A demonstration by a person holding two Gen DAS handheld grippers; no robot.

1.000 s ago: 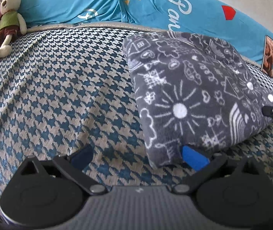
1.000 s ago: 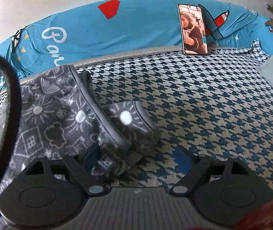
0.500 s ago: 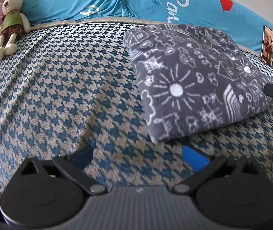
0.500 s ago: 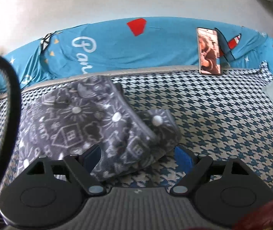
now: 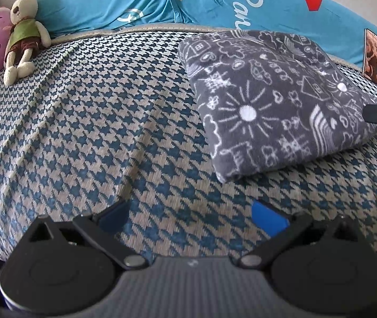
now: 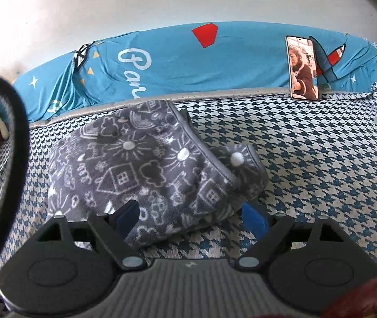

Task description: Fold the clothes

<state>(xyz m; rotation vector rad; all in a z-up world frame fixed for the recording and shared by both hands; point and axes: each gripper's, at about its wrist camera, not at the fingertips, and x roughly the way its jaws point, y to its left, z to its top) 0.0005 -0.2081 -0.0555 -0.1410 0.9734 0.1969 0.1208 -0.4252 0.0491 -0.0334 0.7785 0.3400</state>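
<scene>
Folded into a thick rectangle, dark grey fleece garment printed with white doodles of suns and houses (image 5: 273,111), lying on the blue-and-cream houndstooth bed cover (image 5: 95,122). Behind the garment, a bright blue printed quilt (image 6: 178,61) along the wall, with a smartphone (image 6: 302,67) propped against it. Far off to the garment's left, a beige stuffed rabbit in a green vest (image 5: 24,29).

Left gripper (image 5: 191,216) just short of the garment's near corner, jaws released and spread wide, touching nothing. Right gripper (image 6: 189,216) at the garment's opposite edge, jaws parted and straddling the thick hem without pinching it.

Judged soft, light and plump; likely to spring back and slump if lifted by one layer only. Not slippery, not fragile. One end (image 6: 244,169) sticking out past the trimmed edge, untidy. Best hold: all layers together at the folded corners, both sides at once.
</scene>
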